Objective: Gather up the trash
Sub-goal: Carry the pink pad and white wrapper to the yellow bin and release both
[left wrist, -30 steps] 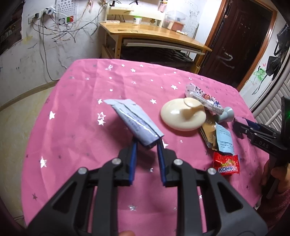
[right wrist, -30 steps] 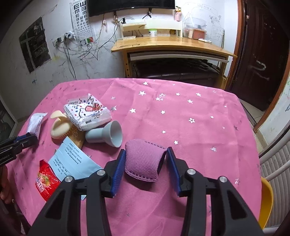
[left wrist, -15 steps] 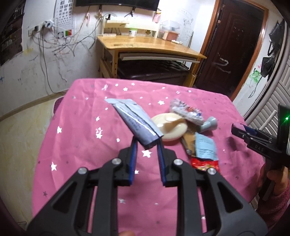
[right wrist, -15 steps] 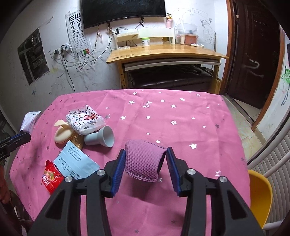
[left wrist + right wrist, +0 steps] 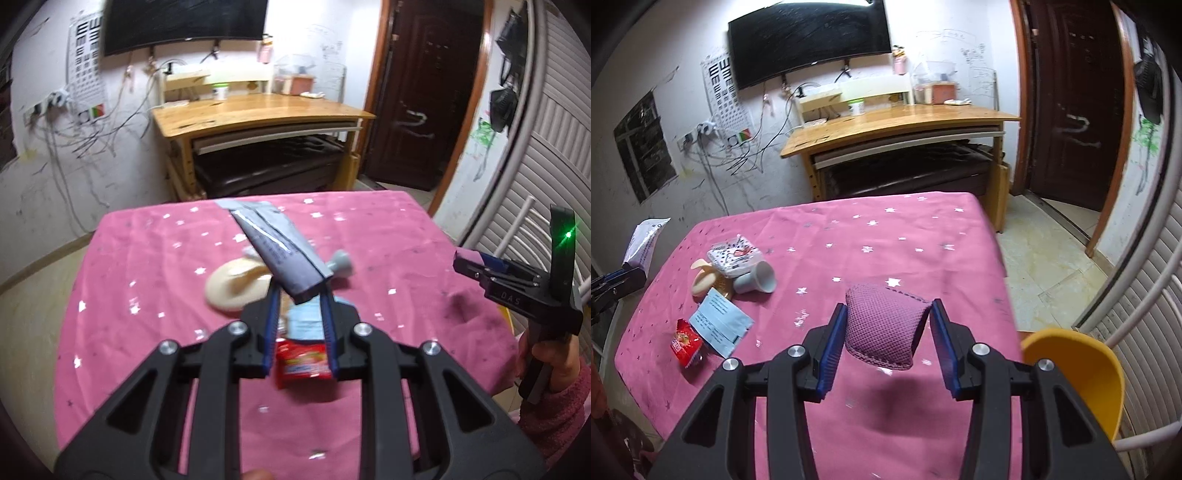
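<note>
Trash in the left wrist view: a grey-blue wrapper [image 5: 275, 247] is clamped at its lower end in the left gripper [image 5: 298, 325], raised above the pink star-printed worktop [image 5: 147, 266], where a cream lid [image 5: 236, 288] and red snack packet [image 5: 303, 363] lie. In the right wrist view, the right gripper [image 5: 888, 336] fingers [image 5: 833, 343] squeeze a purple mesh pouch [image 5: 884, 328] above the worktop, with a grey cup [image 5: 757, 282] and blue paper sachet [image 5: 720, 325] lying well to its left.

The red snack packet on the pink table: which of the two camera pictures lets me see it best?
The right wrist view. There the red snack packet lies in full sight on the pink tablecloth, beside a pale blue paper sachet. In the left wrist view the packet is blurred and partly hidden behind the left gripper fingers.
</note>
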The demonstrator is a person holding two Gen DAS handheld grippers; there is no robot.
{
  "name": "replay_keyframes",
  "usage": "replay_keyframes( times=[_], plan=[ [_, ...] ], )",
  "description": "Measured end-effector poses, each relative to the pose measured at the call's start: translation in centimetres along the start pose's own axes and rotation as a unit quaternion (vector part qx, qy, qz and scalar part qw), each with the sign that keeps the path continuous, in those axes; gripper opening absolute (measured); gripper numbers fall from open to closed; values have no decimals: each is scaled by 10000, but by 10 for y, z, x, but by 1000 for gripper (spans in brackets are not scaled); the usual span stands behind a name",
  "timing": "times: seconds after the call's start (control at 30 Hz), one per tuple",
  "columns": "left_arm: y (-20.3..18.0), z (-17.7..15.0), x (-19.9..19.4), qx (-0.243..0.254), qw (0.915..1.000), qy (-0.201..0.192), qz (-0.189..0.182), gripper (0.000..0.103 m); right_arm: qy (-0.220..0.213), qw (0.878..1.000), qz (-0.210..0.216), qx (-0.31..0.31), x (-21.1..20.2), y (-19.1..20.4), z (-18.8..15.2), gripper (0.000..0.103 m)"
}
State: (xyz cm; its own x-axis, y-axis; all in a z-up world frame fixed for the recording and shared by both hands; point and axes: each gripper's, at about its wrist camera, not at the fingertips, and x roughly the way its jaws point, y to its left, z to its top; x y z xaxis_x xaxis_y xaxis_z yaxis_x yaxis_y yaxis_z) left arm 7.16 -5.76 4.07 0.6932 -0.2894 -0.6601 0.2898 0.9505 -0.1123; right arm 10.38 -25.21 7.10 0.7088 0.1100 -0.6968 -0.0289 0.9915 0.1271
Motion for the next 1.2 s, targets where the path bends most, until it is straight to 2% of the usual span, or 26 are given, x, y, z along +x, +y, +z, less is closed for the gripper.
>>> replay_keyframes(
  times=[0.37,0.67,0.97,1.2],
  plan=[
    [-66,8,13,471,9984,50,-318,20,-140,9985,-337,399,-31,-63,-22,40],
    [-131,7,28,935,9930,155,-701,20,-115,9963,-547,649,-46,-105,-46,40],
    [-205,2,45,1381,9810,320,-1324,20,6,9929,-780,896,-54,-146,-68,40],
    [-256,-1,74,1602,9723,555,-1611,20,202,9898,-816,1154,-49,-173,-89,40]
  ],
)
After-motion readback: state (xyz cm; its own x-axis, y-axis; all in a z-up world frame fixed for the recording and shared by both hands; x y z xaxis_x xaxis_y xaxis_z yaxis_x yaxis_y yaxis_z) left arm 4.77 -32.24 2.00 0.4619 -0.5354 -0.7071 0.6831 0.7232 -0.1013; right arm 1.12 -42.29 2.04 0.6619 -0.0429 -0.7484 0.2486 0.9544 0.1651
